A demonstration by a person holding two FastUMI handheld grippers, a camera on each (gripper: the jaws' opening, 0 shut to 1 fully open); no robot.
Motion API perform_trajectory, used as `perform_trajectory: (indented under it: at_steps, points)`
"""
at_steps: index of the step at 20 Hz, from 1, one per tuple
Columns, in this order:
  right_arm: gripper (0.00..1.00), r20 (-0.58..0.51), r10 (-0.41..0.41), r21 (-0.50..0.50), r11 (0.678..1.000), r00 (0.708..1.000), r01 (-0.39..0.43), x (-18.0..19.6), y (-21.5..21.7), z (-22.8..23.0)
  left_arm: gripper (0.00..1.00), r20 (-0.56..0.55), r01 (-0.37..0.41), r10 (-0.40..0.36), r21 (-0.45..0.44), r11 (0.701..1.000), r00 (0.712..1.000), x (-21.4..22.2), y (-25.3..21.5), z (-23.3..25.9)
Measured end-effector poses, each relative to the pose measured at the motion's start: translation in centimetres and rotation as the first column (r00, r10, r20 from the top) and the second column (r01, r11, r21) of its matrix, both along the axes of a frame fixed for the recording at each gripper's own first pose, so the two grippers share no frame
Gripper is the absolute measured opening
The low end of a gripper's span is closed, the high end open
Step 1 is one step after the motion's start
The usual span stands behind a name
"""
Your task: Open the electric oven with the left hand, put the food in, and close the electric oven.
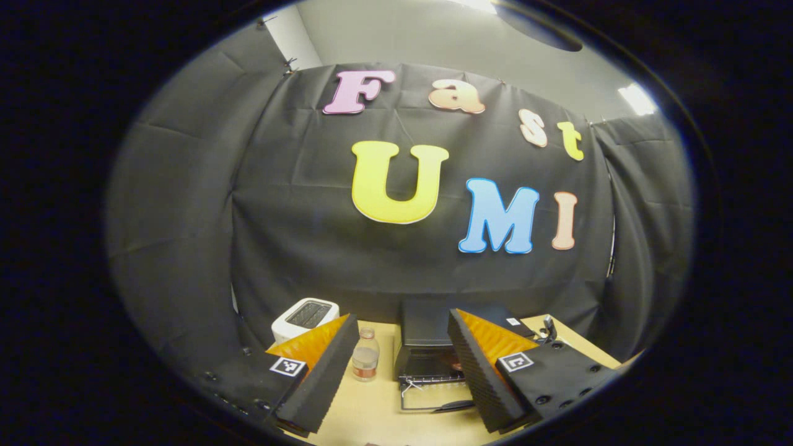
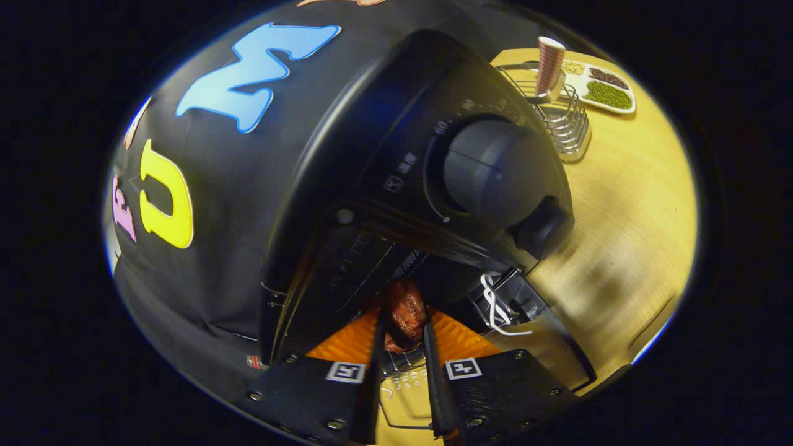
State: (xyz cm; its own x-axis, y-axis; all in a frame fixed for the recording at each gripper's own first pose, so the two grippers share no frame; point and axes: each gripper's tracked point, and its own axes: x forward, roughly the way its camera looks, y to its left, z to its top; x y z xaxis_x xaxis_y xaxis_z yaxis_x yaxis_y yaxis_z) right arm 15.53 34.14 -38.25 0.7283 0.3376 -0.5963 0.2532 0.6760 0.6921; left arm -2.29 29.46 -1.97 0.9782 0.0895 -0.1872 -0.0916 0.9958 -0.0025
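The black electric oven (image 1: 427,337) stands on the wooden table with its glass door (image 1: 433,396) folded down flat toward me. My left gripper (image 1: 403,317) hangs open well in front of it, nothing between its fingers. In the right gripper view the oven (image 2: 372,186) looms close and tilted, its big grey knob (image 2: 489,173) up front. My right gripper (image 2: 404,322) is shut on a brown piece of food (image 2: 404,310), holding it at the oven's open mouth above the lowered door (image 2: 403,396).
A white toaster (image 1: 305,316) and a small clear bottle (image 1: 365,356) stand left of the oven. To its right are a wire rack (image 2: 560,118), a striped cup (image 2: 549,59) and a tray of beans (image 2: 598,87). A white string (image 2: 495,303) hangs by the door hinge.
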Motion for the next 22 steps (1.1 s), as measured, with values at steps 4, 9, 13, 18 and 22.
perform_trajectory:
  at_steps: [4,9,13,18,22]
  points:
    - [0.75,0.018,0.093,-0.228,0.97,0.996,-0.087,-0.9,-1.1,0.6,0.97,-0.003,0.025,-0.025,0.004,1.0,1.0,0.7,-1.1,-0.3]
    - [0.87,0.059,0.206,-0.487,0.86,0.977,-0.152,-4.8,-4.4,4.0,0.97,-0.006,0.07,-0.07,-0.003,0.998,0.997,2.0,-4.0,-1.0]
    - [0.87,0.181,0.306,-0.642,0.756,0.935,-0.124,-8.2,-7.7,9.9,0.97,-0.006,0.099,-0.099,0.008,0.995,0.995,3.1,-6.5,-1.8]
    - [0.87,0.353,0.364,-0.734,0.679,0.862,0.014,-11.2,-11.8,19.2,0.97,0.006,0.123,-0.123,0.044,0.991,0.992,4.3,-10.3,-2.1]
    - [0.87,0.481,0.329,-0.719,0.679,0.813,0.15,-12.0,-15.4,26.9,1.0,0.027,0.134,-0.135,0.037,0.99,0.99,4.7,-13.4,-1.3]
